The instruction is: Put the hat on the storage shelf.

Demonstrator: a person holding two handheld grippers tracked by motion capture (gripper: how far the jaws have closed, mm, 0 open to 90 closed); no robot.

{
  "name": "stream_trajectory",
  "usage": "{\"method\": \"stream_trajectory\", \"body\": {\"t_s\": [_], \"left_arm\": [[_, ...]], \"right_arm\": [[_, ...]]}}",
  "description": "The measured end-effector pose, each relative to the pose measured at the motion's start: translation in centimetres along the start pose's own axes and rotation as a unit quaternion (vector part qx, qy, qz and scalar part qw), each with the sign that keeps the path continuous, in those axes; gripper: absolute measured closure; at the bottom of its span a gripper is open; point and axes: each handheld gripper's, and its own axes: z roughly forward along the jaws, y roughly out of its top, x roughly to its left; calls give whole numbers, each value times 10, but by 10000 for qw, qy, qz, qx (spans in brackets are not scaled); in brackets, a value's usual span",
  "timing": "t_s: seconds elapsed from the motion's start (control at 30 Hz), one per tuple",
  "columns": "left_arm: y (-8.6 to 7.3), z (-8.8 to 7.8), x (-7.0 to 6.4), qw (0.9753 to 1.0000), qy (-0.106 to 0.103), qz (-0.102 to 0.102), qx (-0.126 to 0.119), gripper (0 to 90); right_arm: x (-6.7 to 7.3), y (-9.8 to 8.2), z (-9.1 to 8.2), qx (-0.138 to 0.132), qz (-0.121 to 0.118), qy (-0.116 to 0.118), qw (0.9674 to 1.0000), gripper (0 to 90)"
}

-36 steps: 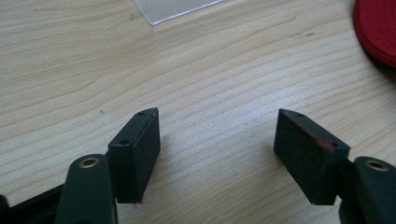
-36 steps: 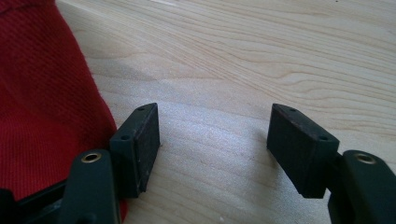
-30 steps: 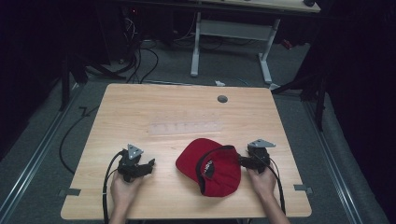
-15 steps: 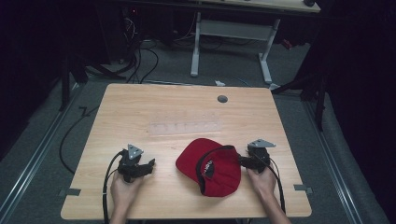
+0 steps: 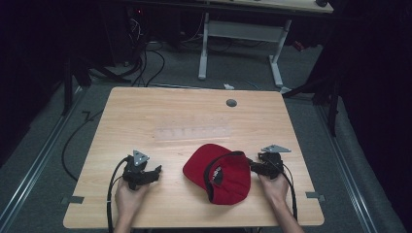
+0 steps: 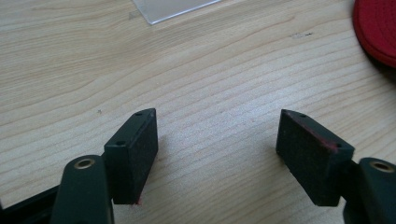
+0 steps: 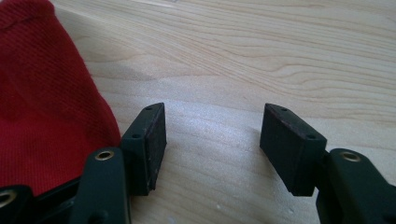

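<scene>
A red cap [image 5: 221, 172] with a black inner band lies on the wooden table [image 5: 194, 121], near its front edge and right of centre. My right gripper [image 5: 253, 166] rests just right of the cap, jaws open with bare wood between them; in the right gripper view [image 7: 212, 135] the red cloth [image 7: 42, 93] sits beside the left jaw. My left gripper [image 5: 156, 171] sits at the front left, apart from the cap, open on bare wood [image 6: 217, 140]. The cap's edge [image 6: 378, 28] shows at the top right of the left gripper view.
A faint clear rectangle [image 5: 194, 131] lies on the table's middle, its corner [image 6: 173, 7] visible in the left gripper view. A grey round cap [image 5: 231, 103] is set in the far side. Cables [image 5: 145, 63] and a white desk frame [image 5: 238, 43] stand on the floor beyond.
</scene>
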Motion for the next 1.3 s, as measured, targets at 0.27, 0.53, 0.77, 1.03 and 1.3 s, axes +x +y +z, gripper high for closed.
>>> {"method": "stream_trajectory", "body": {"t_s": [0.27, 0.53, 0.77, 1.03, 1.3], "left_arm": [[0, 0, 0, 10000, 2, -6, -3, 298], [0, 0, 0, 10000, 7, 3, -2, 294], [0, 0, 0, 10000, 8, 5, -1, 294], [0, 0, 0, 10000, 7, 7, 0, 294], [0, 0, 0, 10000, 8, 0, -1, 293]], "right_arm": [[-3, -2, -12, -168, 127, 96, 9997, 411], [-2, -6, -26, -455, 120, 320, 9984, 404], [2, -6, -40, -635, 75, 558, 9964, 381], [11, 1, -36, -551, -59, 831, 9950, 286], [25, 16, -24, -418, -291, 1020, 9935, 269]]}}
